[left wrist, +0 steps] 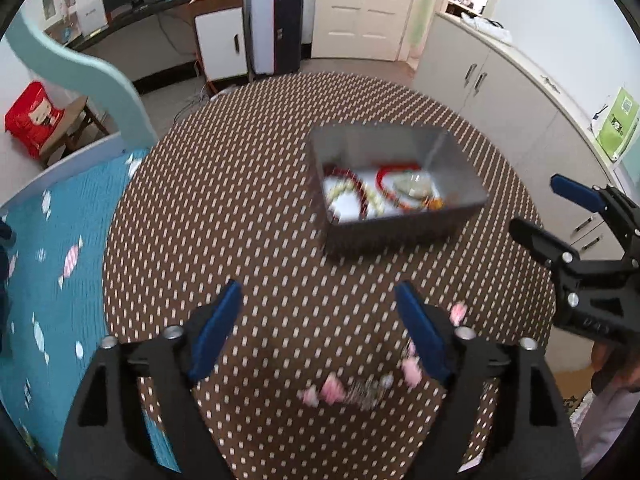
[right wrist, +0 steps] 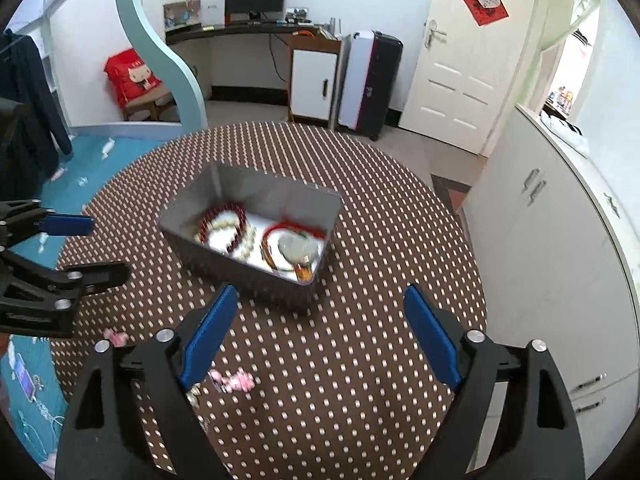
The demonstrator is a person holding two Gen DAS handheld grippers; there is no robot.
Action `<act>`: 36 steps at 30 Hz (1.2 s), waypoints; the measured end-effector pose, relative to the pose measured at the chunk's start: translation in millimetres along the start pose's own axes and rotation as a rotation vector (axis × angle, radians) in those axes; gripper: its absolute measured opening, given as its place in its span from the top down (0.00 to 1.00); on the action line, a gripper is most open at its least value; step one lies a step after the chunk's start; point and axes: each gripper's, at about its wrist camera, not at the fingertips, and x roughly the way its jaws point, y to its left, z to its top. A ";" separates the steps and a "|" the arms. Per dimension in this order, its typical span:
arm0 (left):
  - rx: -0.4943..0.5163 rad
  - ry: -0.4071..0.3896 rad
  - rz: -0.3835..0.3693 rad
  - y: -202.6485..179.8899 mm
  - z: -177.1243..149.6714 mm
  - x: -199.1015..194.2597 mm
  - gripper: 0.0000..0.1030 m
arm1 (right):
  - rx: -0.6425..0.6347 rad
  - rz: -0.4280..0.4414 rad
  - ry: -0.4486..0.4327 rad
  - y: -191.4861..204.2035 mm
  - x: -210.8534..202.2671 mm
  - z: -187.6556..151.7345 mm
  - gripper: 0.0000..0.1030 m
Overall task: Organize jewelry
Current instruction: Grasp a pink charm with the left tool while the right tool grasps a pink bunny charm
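A grey open box (left wrist: 392,232) (right wrist: 248,276) stands on the round table's brown dotted cloth (left wrist: 240,200). Inside lie a dark red bead bracelet (right wrist: 224,216), white beads (right wrist: 248,240) and a red cord with a pale pendant (right wrist: 294,246). A pink bead bracelet (left wrist: 332,392) (right wrist: 236,382) lies on the cloth in front of the box, blurred. It sits just below and to the right of my left gripper (left wrist: 318,292) (right wrist: 106,247), which is open and empty. My right gripper (right wrist: 320,294) (left wrist: 538,204) hangs open above bare cloth near the box's front wall.
A bed with a teal cover (left wrist: 52,240) borders the table on the left, with a phone (right wrist: 24,380) on it. White cabinets (left wrist: 500,92) run along the right. A suitcase (right wrist: 370,84) and a door (right wrist: 460,64) stand beyond the table.
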 end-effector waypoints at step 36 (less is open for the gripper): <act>-0.075 0.125 -0.074 15.2 -83.0 26.0 0.75 | -0.082 0.156 0.146 35.0 41.4 -65.2 0.50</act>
